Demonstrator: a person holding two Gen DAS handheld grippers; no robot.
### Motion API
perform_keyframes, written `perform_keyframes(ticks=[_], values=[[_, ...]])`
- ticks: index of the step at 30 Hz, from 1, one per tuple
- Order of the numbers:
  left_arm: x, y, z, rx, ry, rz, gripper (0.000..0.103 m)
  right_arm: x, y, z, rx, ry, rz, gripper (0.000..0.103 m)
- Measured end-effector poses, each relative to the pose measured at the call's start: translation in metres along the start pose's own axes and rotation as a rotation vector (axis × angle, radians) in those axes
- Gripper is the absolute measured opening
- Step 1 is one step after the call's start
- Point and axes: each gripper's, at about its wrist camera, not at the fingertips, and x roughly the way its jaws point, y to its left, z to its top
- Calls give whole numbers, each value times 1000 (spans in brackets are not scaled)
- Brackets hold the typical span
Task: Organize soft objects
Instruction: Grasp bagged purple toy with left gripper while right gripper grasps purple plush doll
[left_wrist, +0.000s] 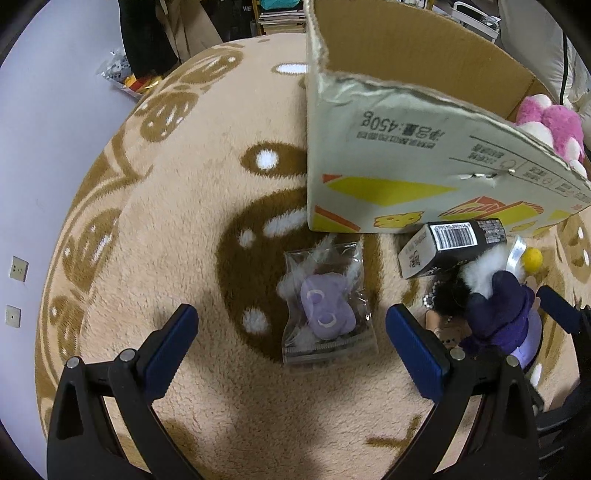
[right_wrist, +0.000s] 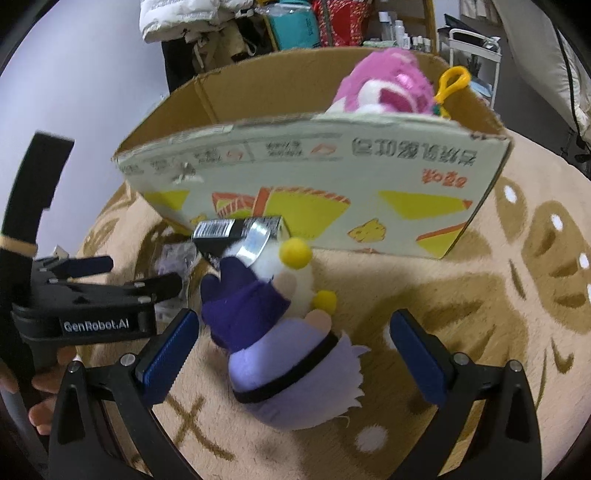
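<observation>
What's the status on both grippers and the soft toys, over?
Left gripper open over bagged purple toy. Right gripper open around purple plush doll. Black carton lies against cardboard box.

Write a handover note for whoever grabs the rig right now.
Left hand-held gripper: open, empty, fingers either side of the bagged purple toy lying on the rug.
Right hand-held gripper: open, empty, straddling the purple plush doll on the rug.
Done: pink plush sits in the cardboard box.
Left: box the bagged toy and the doll. A small black carton lies against the box front; not soft, probably stays out.
</observation>
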Motion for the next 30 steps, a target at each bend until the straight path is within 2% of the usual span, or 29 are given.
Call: perform_keyframes(ticks=[8,22,30], values=[[11,3,2,-28,30,-31,101,16,-2,-4,14,61,-16,103],[32,-7,7,5,51,-16,100,20,-8,-4,37,73,-10,103],[42,-3,14,-16,35,-19,100,17,-19,-3,71,84,10,103]])
